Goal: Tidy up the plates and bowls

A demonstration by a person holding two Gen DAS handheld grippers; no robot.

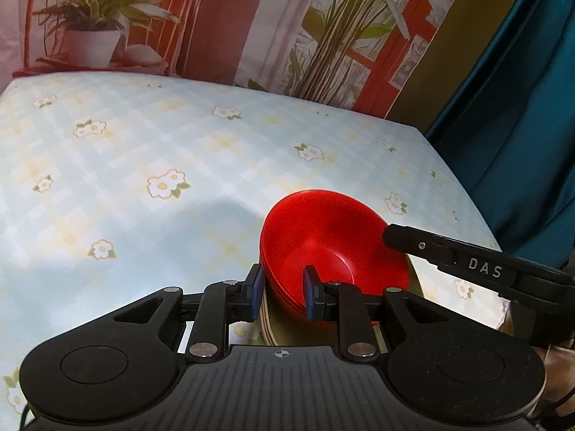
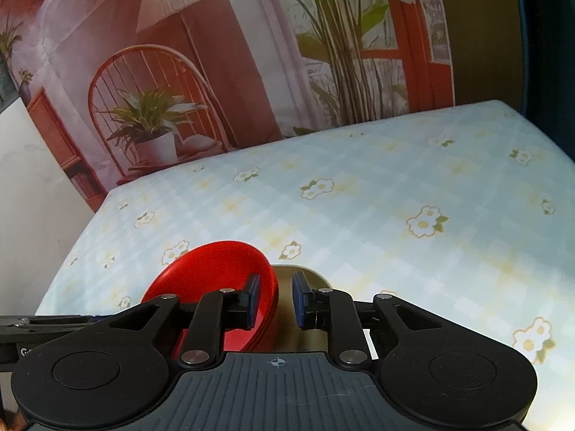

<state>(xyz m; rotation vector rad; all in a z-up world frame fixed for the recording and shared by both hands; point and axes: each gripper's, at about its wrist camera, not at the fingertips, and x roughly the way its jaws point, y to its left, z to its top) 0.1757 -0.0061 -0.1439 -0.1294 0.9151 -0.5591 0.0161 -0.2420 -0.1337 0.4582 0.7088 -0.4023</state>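
A nested stack of red bowls (image 1: 323, 244) sits on a stack of olive plates (image 1: 273, 330) near the table's front. My left gripper (image 1: 282, 292) straddles the bowls' near rim, one blue pad outside and one inside, and both look pressed against the wall. From the right, one of my right gripper's fingers (image 1: 413, 242) reaches to the bowls' far rim. In the right wrist view, my right gripper (image 2: 275, 298) stands open astride the red bowls' (image 2: 215, 269) rim. A strip of olive plate (image 2: 305, 323) shows between the rim and the outer pad.
The flowered pale-blue tablecloth (image 1: 143, 151) stretches away behind the stack. A printed backdrop (image 2: 215, 72) of plants and a chair hangs at the table's far edge. A teal curtain (image 1: 521, 107) borders the right edge and a white wall (image 2: 28, 179) the left.
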